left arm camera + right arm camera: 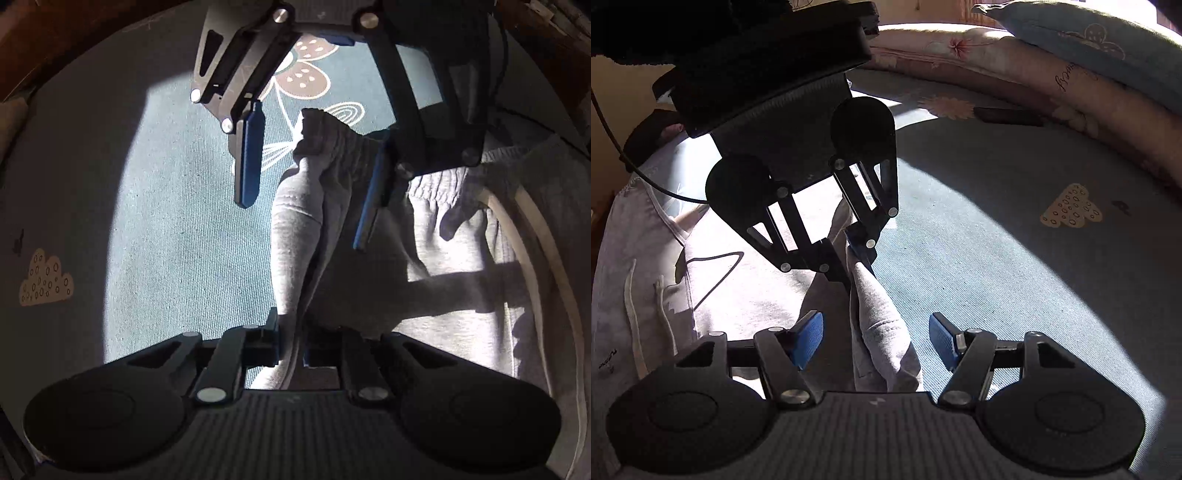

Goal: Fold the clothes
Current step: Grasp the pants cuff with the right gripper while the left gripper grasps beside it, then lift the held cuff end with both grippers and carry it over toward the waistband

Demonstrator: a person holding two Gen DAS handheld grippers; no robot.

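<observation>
My left tool (pixel 857 254) is pressed together on a pinched ridge of the soft grey fleece sweatpants (pixel 738 280), holding that fold of cloth up off the bed. My right tool (pixel 875 338) stands spread, its blue pads either side of the same raised ridge but not pressing on it; in the left wrist view it (pixel 306 192) hangs just beyond the gathered elastic waistband (pixel 332 147).

The sweatpants lie on the left of the blue-grey patterned bedsheet (pixel 997 258), white drawstrings trailing at the near left, with a pink floral bolster (pixel 1015 70) and a pale blue pillow (pixel 1089 44) at the far edge.

I judge this the start of a lengthwise fold. Next, I would need to close the right tool on the ridge near the waistband, then carry both across together, keeping the cloth taut.
</observation>
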